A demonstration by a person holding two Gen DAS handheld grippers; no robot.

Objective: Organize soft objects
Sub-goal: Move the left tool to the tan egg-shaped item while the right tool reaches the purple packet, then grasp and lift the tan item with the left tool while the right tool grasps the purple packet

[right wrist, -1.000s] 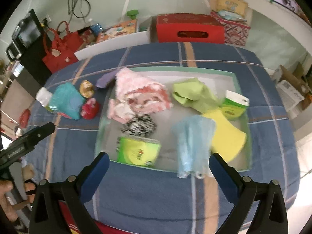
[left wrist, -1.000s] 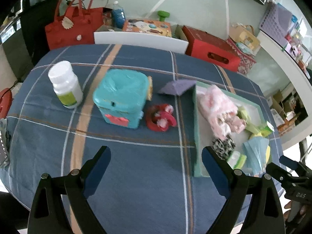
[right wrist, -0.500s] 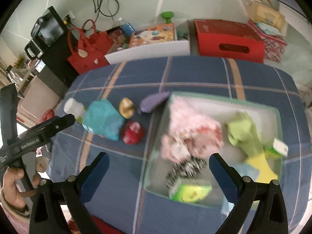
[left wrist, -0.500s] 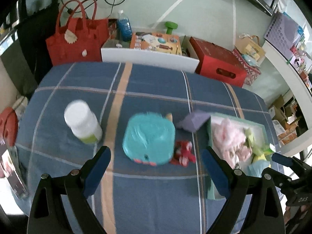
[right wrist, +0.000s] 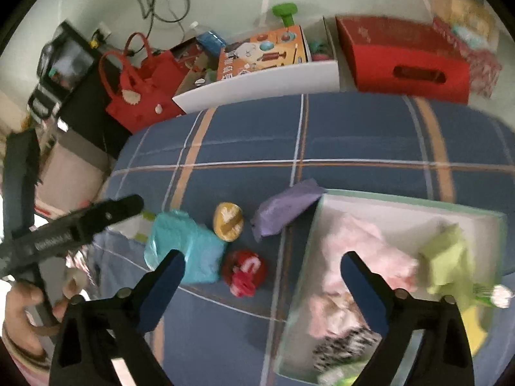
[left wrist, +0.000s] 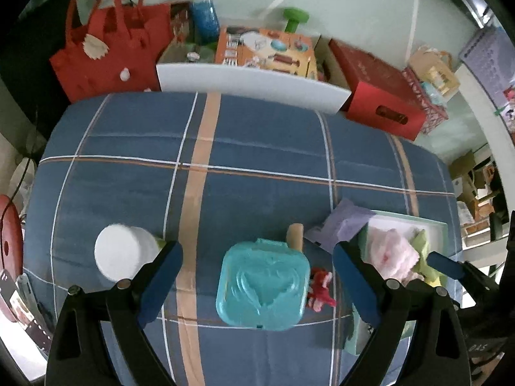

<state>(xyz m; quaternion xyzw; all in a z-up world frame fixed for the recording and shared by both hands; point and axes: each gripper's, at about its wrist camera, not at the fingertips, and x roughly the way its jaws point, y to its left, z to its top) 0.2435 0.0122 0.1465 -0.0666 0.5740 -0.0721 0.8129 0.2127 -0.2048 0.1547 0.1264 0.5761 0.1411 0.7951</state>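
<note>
Tray (right wrist: 383, 200) with pink cloth (right wrist: 363, 251), green cloth (right wrist: 450, 257), zebra cloth (right wrist: 344, 347); left tongs (left wrist: 257, 276) and right tongs (right wrist: 262, 286) wide open, empty

It was a lived-in home room, judging by the blue plaid cloth (left wrist: 257, 148) covering the surface, the red felt handbag (left wrist: 109, 54), a boxed toy kitchen set (left wrist: 264, 48), a red cardboard box (left wrist: 379, 96) on the floor and a lilac storage basket (left wrist: 486, 61) on a white shelf.

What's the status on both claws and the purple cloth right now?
Left claw open, empty, above the teal box. Right claw open, empty. Purple cloth on the table, touching the tray corner. Nothing blocking it.
</note>
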